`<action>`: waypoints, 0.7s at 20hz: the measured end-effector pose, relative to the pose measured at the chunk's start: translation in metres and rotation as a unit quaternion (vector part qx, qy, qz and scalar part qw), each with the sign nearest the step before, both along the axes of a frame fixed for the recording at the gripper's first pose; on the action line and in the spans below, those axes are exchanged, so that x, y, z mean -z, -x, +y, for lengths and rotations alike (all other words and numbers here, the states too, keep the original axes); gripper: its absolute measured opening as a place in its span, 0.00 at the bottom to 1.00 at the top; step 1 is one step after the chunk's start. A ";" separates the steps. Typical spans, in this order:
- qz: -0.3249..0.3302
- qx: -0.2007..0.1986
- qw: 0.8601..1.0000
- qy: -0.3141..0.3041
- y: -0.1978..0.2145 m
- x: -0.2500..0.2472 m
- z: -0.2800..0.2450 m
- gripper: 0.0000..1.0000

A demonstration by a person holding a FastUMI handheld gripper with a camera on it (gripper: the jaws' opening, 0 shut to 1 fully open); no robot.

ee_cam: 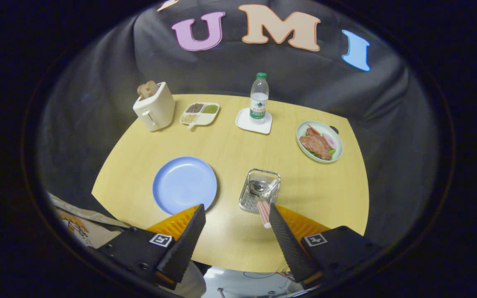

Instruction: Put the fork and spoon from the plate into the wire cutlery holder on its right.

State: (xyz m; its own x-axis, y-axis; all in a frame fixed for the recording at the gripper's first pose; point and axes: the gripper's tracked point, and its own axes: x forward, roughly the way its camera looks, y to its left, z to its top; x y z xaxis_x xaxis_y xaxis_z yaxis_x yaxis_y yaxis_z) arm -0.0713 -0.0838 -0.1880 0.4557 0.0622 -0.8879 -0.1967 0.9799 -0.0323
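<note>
Jaws hang wide and empty above the yellow desk (230, 240); just ahead, the wire cutlery holder (260, 190) holds the silver spoon (258, 188), beside the bare round blue plate (184, 184).

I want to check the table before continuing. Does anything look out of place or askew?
Little stands out. The blue plate is bare. In the wire cutlery holder a utensil leans, its striped handle sticking out over the rim toward the open tool. I cannot tell fork from spoon there.
</note>
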 end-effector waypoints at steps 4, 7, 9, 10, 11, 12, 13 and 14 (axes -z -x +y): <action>-0.083 0.014 0.996 -0.003 -0.001 -0.014 0.020 0.99; -0.157 0.029 0.987 -0.016 -0.007 -0.027 0.039 0.99; -0.203 0.039 0.978 -0.030 -0.007 -0.034 0.056 0.99; -0.225 0.043 0.973 -0.036 -0.008 -0.036 0.062 0.99; -0.237 0.048 0.970 -0.037 -0.006 -0.035 0.067 0.99; -0.245 0.050 0.968 -0.036 -0.004 -0.033 0.072 0.98; -0.258 0.054 0.964 -0.035 -0.004 -0.032 0.076 0.98; -0.270 0.057 0.961 -0.032 -0.003 -0.033 0.079 0.98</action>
State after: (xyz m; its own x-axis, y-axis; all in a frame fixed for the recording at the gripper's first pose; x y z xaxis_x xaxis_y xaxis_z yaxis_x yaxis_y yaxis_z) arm -0.0681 -0.0046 -0.1553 0.8560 0.0304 -0.5161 -0.0587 0.9975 -0.0386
